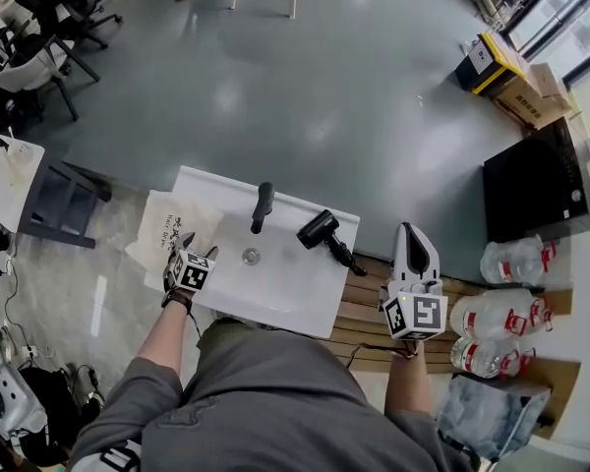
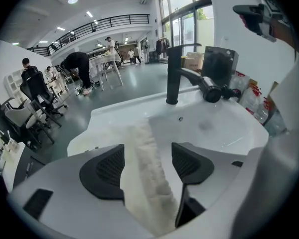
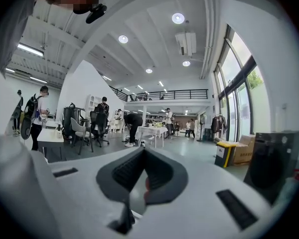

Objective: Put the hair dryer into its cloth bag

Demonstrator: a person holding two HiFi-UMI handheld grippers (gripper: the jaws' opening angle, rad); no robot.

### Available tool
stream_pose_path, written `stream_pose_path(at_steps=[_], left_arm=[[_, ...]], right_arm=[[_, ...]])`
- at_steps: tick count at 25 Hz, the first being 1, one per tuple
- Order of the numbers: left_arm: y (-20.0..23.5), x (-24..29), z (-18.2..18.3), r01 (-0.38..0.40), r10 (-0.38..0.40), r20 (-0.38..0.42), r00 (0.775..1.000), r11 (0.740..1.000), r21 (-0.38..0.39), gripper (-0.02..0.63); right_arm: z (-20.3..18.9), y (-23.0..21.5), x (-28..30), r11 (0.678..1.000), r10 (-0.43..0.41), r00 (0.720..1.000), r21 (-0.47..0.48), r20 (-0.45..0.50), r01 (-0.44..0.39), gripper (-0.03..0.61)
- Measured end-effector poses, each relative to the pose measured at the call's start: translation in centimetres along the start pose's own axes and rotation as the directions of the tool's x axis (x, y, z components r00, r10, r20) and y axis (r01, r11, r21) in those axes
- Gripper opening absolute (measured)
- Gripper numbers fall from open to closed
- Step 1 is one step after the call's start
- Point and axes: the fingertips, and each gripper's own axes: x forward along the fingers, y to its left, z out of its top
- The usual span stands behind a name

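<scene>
a black hair dryer (image 1: pixel 320 230) lies on the back right rim of a white rectangular washbasin (image 1: pixel 275 308), with its handle pointing to the right and its cord trailing off toward the wooden slatted desk (image 1: pixel 362 311). a black tap (image 1: pixel 264 206) stands at the middle of the basin's far rim, just left of the dryer and apart from it.

a cream cloth bag with black print (image 1: pixel 157 232) lies flat against the basin's left side, with part of it draped over the rim.

the left hand-held gripper (image 1: pixel 199 250) is at the basin's front left corner, tilted downward, over the edge of the bag. in the left gripper view its jaws stand apart, and a strip of the bag's cream cloth (image 2: pixel 139 153) runs up between them. the cloth lies against the left pad, and a gap shows beside the right pad. beyond the jaws in that view are the basin (image 2: pixel 214 128), the tap (image 2: pixel 173 73) and the dryer (image 2: pixel 213 91).

the right hand-held gripper (image 1: pixel 413 234) is held over the slatted desk to the right of the basin, near the dryer's cord but not touching it. it points roughly level, out across the room. in the right gripper view its jaws (image 3: pixel 142 171) are pressed together with nothing held between them.

clear plastic bottles with red labels (image 1: pixel 492 315) lie to the right of that gripper.
</scene>
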Motion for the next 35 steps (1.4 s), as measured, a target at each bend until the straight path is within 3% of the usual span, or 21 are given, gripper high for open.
stream_pose_path(at_steps=[6, 9, 12, 14, 15, 23, 35], left_arm=[[-0.2, 1.6, -2.7, 0.011, -0.012, -0.078, 0.997, 1.0, -0.019, 0.295], [0.2, 2.0, -3.1, -0.014, 0.011, -0.092, 0.996, 0.999, -0.029, 0.249], [0.9, 2.2, -3.2, -0.06, 0.057, -0.102, 0.993, 0.998, -0.025, 0.144], [1.4, 2.2, -3.5, -0.085, 0.082, -0.109, 0.991, 0.996, -0.03, 0.025], [1.5, 2.2, -3.6, -0.086, 0.082, -0.112, 0.99, 0.996, -0.036, 0.011], [1.7, 1.0, -2.4, -0.053, 0.047, -0.075, 0.996, 0.996, -0.076, 0.006], [2.5, -5.4, 3.3, -0.067, 0.075, 0.108, 0.991, 0.995, -0.079, 0.006]], right_arm=[[-0.6, -1.1, -0.5, 0.999, -0.032, 0.999, -0.003, -0.018, 0.032, 0.002], [-0.8, -1.5, -0.7, 0.999, -0.042, 0.999, -0.007, -0.027, 0.041, 0.0], [-0.9, -1.9, -0.9, 0.999, -0.051, 0.998, -0.009, -0.029, 0.05, 0.0], [-0.8, -2.0, -0.9, 0.999, -0.053, 0.998, -0.011, -0.028, 0.053, 0.002], [-0.8, -2.0, -1.0, 0.999, -0.053, 0.998, -0.011, -0.027, 0.053, 0.0], [-0.8, -1.9, -1.1, 0.999, -0.041, 0.999, -0.005, -0.016, 0.041, 0.001], [-0.3, 0.0, -0.9, 1.0, 0.014, 1.0, 0.021, 0.025, -0.015, 0.0]])
